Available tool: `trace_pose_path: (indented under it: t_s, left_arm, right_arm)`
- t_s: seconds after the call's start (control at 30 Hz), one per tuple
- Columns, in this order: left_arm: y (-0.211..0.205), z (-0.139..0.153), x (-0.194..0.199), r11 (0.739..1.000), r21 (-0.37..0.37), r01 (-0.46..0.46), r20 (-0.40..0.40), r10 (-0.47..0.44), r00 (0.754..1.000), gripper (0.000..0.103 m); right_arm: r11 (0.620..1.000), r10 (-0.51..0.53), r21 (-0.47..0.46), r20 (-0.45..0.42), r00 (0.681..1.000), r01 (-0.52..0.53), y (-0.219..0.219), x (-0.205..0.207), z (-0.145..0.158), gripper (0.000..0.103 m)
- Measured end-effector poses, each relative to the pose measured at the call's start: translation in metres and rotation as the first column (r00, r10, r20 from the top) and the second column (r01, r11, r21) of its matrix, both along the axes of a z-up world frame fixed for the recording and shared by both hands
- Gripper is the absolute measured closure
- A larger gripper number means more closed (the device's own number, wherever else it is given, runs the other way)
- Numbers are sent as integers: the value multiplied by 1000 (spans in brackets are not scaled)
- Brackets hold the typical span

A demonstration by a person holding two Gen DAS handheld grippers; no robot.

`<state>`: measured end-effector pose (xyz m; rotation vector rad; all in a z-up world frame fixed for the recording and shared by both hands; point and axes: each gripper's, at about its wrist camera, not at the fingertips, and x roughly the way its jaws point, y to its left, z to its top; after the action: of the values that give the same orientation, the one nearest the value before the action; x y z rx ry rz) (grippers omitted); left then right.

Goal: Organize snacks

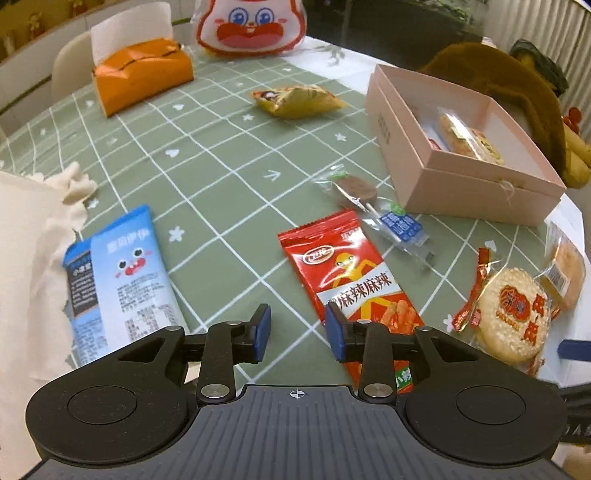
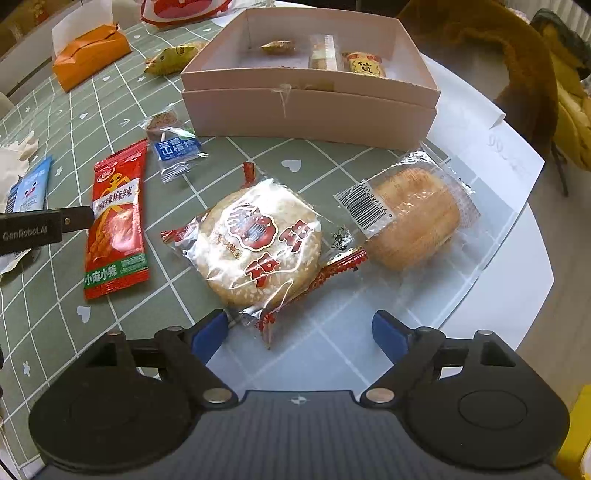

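Observation:
An open pink box [image 2: 306,107] holds several small snacks; it also shows in the left wrist view [image 1: 458,184]. On the green checked cloth lie a red spicy-strip packet [image 1: 343,273] [image 2: 116,218], a wrapped lollipop [image 1: 373,206] [image 2: 173,144], a round sesame cake [image 2: 258,240] [image 1: 513,314], a wrapped bun [image 2: 413,218], a blue packet [image 1: 125,277] and a yellow packet [image 1: 295,101]. My left gripper [image 1: 297,330] is open and empty above the cloth, beside the red packet. My right gripper [image 2: 301,332] is wide open and empty, just short of the sesame cake.
An orange tissue box [image 1: 140,74] and a rabbit-print bag [image 1: 251,26] stand at the back. White crumpled paper [image 1: 33,258] lies at the left. A brown plush toy [image 1: 517,81] sits behind the box. The table edge [image 2: 535,280] runs close on the right.

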<state>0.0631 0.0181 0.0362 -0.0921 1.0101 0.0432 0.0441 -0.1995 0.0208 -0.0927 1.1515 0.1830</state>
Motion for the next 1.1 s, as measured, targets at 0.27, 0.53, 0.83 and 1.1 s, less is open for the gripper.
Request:
trace_pose_path:
  t_s: [0.27, 0.53, 0.83, 1.1]
  left_arm:
    - [5, 5, 1, 983, -186, 1, 19, 3, 1000, 65]
    - [52, 12, -6, 911, -328, -250, -9, 262, 965, 67]
    - [-11, 0, 46, 961, -238, -139, -48, 131, 990, 54]
    - [-41, -2, 64, 992, -112, -58, -21, 56, 998, 51]
  right_arm:
    - [999, 43, 4, 19, 999, -43, 1, -4, -3, 7]
    - [995, 98, 5, 25, 995, -98, -2, -5, -3, 1]
    - [996, 85, 5, 42, 995, -85, -1, -5, -5, 0]
    - [997, 70, 11, 79, 994, -72, -3, -11, -7, 0]
